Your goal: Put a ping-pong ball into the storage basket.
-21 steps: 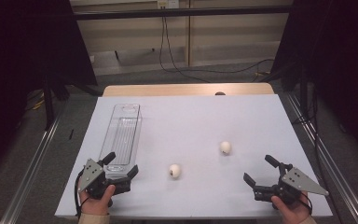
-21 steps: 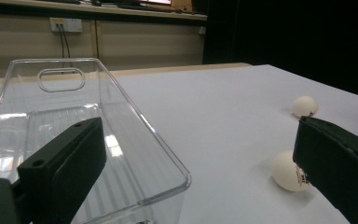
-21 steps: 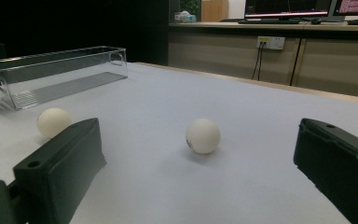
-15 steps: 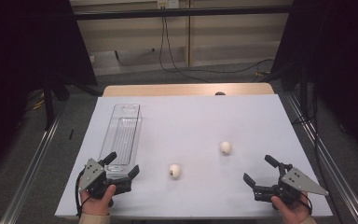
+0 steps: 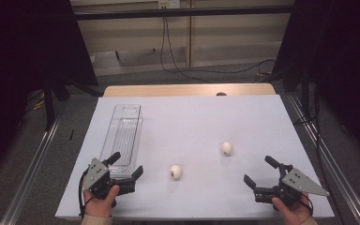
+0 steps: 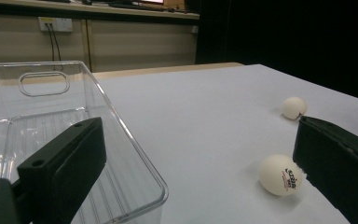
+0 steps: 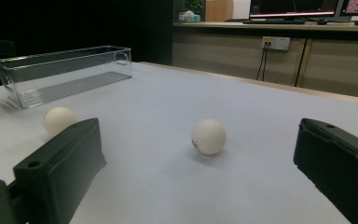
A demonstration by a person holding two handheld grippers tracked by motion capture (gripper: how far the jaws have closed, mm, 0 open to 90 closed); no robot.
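Almost nothing has shifted since the earlier frames: both balls lie where they lay, and both tools are kept low at the near edge of the surface (image 5: 192, 117). The left tool (image 5: 127, 169) is held wide open and empty, with its left jaw over the near end of the clear plastic bin (image 5: 124, 136). The right tool (image 5: 261, 174) is likewise spread wide with nothing gripped. The nearer ball (image 5: 176, 171) is seen just right of the left tool, apart from it, with a small printed mark (image 6: 290, 179) on its side. The farther ball (image 5: 226, 148) lies ahead of the right tool, framed between its jaws in the right gripper view (image 7: 208, 136). Both balls are judged to be table-tennis balls: very light, smooth, thin-shelled, easily rolled by a nudge and dented by hard squeezing. A hold across the widest part, with jaws level and gentle pressure, is judged best.
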